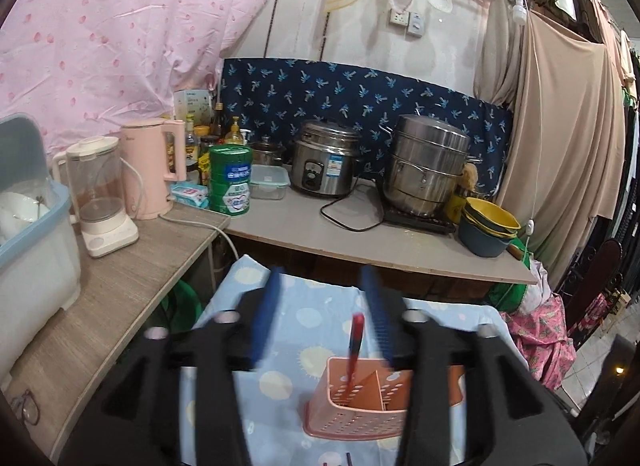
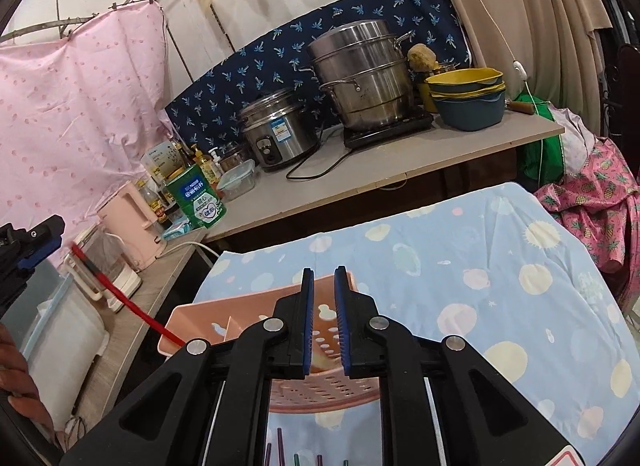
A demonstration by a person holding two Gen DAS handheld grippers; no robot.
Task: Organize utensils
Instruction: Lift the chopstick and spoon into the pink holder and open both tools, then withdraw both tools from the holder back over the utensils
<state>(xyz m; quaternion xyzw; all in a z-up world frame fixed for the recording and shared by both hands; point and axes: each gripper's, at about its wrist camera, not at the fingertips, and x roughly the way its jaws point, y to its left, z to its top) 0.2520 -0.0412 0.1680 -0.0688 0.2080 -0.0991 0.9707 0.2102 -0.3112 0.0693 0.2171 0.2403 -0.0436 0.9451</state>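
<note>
One pink perforated utensil holder (image 1: 356,402) stands on the tabletop (image 1: 296,306), which is covered by a light blue cloth printed with pale circles and suns. A diagonal divider splits the holder into two compartments. One red-handled utensil (image 1: 355,350) stands in the left compartment, leaning with its top toward the counter side; its handle is red with a dark band near the upper end, and its working end is hidden inside the holder.

The left gripper (image 1: 320,286) hangs above the holder with its two blue-padded fingers spread wide and nothing between them; the red handle shows between the fingers but touches neither.

The right gripper (image 2: 323,278) sits over the near wall of the holder (image 2: 224,318), its blue pads (image 2: 308,306) drawn close together with a narrow gap that holds nothing.

At the bottom edge of the right wrist view, about five thin coloured sticks (image 2: 280,446) lie on the cloth near the holder; what they are cannot be told.
</note>
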